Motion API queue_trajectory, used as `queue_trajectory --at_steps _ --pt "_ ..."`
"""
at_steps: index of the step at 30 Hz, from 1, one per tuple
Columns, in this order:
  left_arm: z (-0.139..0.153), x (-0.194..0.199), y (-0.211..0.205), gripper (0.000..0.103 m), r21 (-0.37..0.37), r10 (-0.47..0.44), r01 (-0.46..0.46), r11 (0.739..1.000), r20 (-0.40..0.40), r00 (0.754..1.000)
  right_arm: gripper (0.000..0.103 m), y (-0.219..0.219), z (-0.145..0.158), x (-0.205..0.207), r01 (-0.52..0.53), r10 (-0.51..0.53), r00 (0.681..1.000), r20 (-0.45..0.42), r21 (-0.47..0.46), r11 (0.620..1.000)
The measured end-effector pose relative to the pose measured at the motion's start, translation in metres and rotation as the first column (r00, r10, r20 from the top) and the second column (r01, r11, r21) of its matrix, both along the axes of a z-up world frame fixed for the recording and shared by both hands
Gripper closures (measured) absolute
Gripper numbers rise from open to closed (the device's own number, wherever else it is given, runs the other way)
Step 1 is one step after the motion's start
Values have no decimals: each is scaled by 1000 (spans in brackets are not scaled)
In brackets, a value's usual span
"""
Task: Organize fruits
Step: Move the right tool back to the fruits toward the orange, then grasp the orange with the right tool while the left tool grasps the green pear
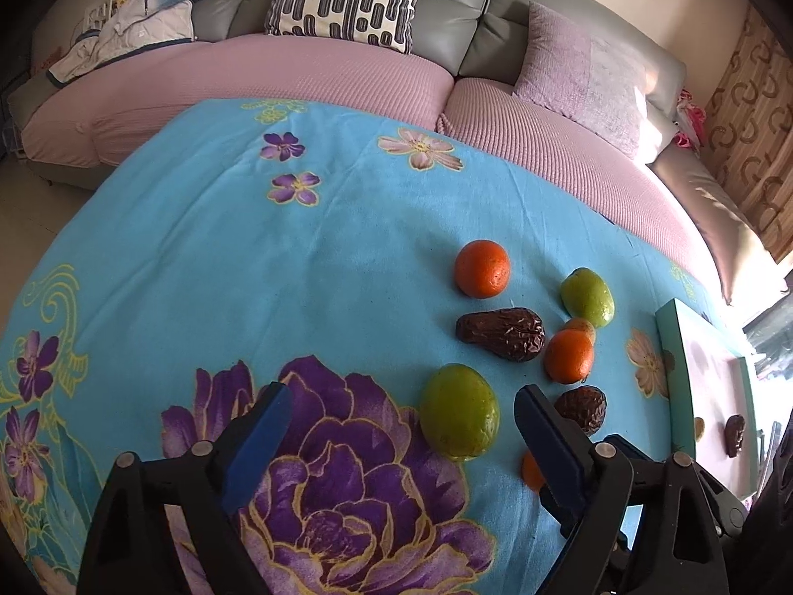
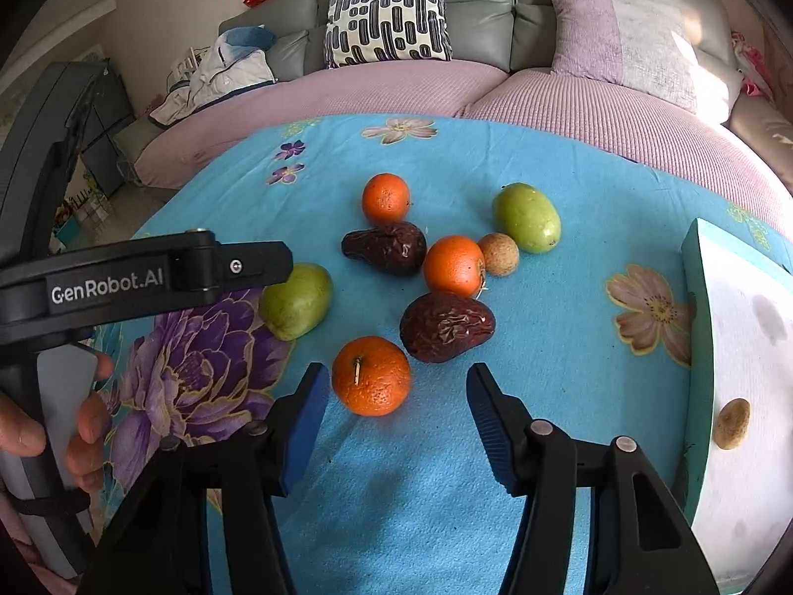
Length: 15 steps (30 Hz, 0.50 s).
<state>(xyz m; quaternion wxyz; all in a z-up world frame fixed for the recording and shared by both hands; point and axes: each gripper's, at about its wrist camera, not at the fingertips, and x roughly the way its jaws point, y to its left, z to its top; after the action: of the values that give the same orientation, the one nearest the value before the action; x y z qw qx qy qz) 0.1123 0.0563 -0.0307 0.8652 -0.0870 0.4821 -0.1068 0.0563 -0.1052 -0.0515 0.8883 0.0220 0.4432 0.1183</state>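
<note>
Right gripper is standing wide apart and holding nothing; its blue-padded fingers are flanking the nearest orange, which is lying just ahead of the tips, untouched. Left gripper is likewise gaping wide and empty, with a green fruit sitting between and slightly beyond its tips, nearer the right-hand pad.

Beyond the nearest orange, a wrinkled dark fruit is resting just beside a second orange. A small tan fruit is touching that orange. A second dark fruit, a third orange and another green fruit are lying further back.

All are resting on a blue flowered cloth. At the right edge, a teal-rimmed tray is holding a small tan piece. A hand is gripping the left tool's handle.
</note>
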Motion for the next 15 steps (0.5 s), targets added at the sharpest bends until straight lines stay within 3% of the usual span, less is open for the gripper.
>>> queue_trajectory --at_steps 8,12,15 --pt "-11 2 -13 28 -40 -51 50 998 -34 998 57 7 -3 1 -21 21 1000 -5 -3 1000" --pt "-13 3 -17 40 -51 -68 66 997 -41 997 66 10 -4 2 -30 30 1000 -4 7 1000" --pt "-15 3 -19 49 -58 -77 74 996 -47 996 67 12 -3 1 -36 36 999 -1 -1 999"
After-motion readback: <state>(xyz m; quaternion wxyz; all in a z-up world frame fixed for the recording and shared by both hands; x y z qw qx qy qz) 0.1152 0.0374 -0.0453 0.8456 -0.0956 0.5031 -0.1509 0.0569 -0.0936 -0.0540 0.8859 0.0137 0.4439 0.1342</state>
